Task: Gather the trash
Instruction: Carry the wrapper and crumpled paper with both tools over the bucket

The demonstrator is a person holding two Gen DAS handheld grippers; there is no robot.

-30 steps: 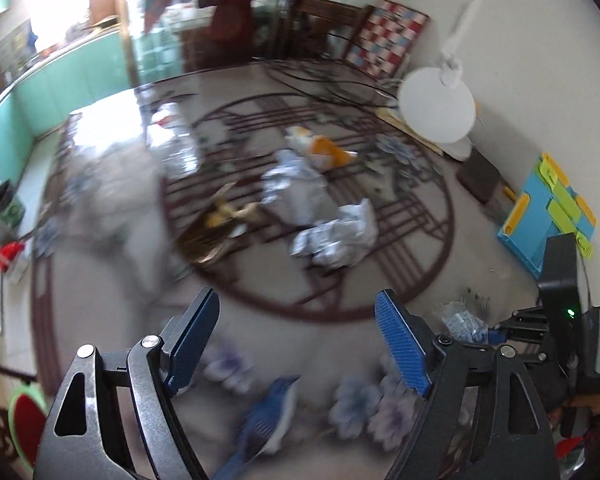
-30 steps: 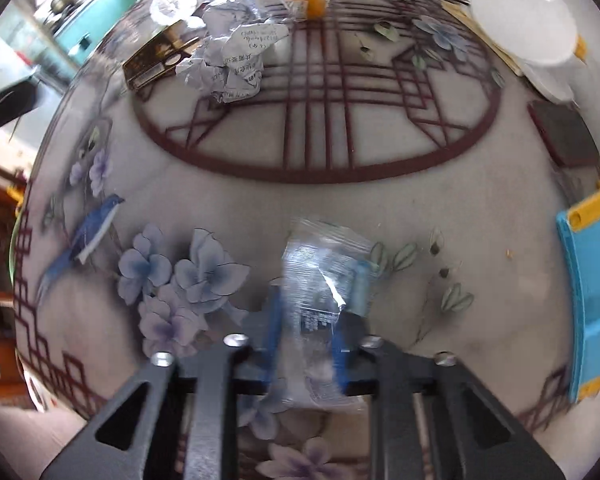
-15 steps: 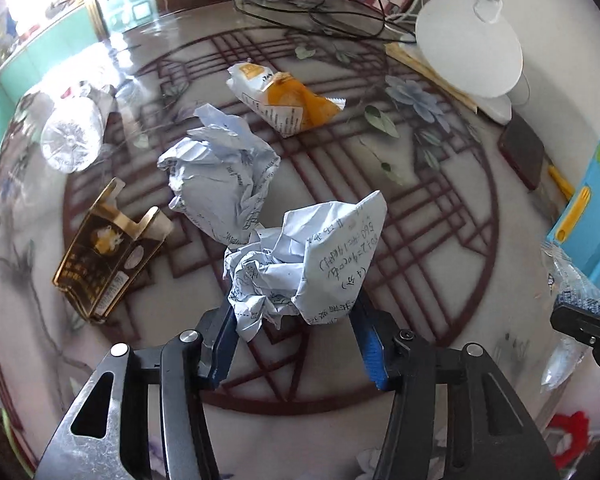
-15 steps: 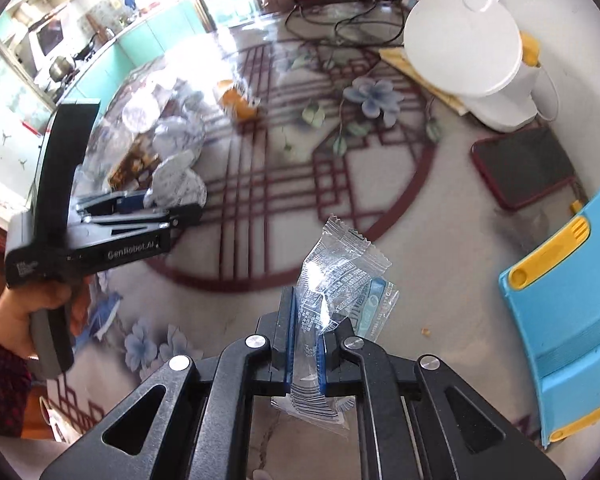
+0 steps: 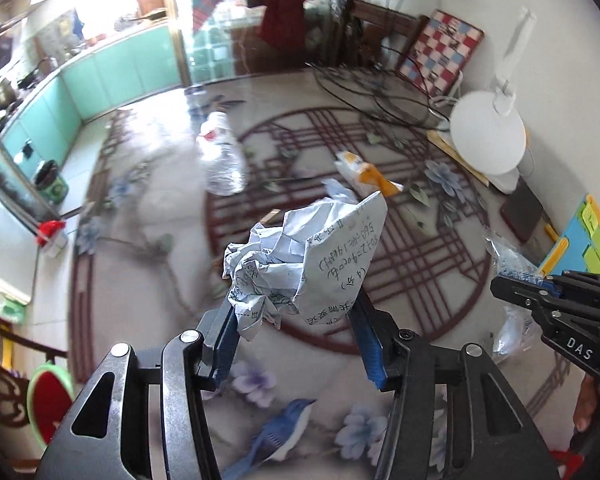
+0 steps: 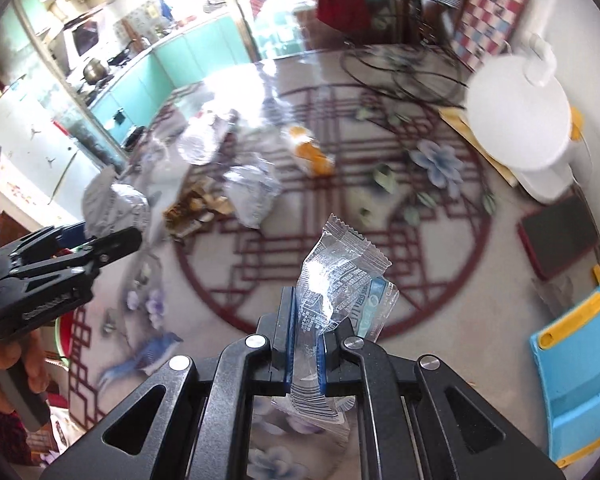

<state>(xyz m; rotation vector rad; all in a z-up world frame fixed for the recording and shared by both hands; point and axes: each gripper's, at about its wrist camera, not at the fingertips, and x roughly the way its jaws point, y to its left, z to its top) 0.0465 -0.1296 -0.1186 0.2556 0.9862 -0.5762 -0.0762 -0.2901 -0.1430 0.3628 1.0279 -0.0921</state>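
My left gripper [image 5: 294, 332] is shut on a crumpled ball of written paper [image 5: 300, 256] and holds it above the table. It also shows in the right wrist view [image 6: 112, 204]. My right gripper [image 6: 304, 344] is shut on a clear plastic wrapper [image 6: 336, 284], lifted off the table; the wrapper shows at the right of the left wrist view [image 5: 508, 256]. On the table lie a second crumpled paper [image 6: 252, 192], an orange snack bag [image 6: 310, 150], a brown-gold carton [image 6: 196, 210] and a clear plastic bottle [image 5: 222, 160].
The patterned glass table [image 5: 420, 248] holds a white lamp base [image 5: 488, 136], black cables [image 5: 376, 92], a dark phone [image 5: 522, 212] and a blue box [image 6: 572, 380] at the right. A red-green bin [image 5: 50, 400] stands below at the left.
My left gripper has lifted the crumpled paper off the table and pulled back. My right gripper has risen a little with the wrapper.
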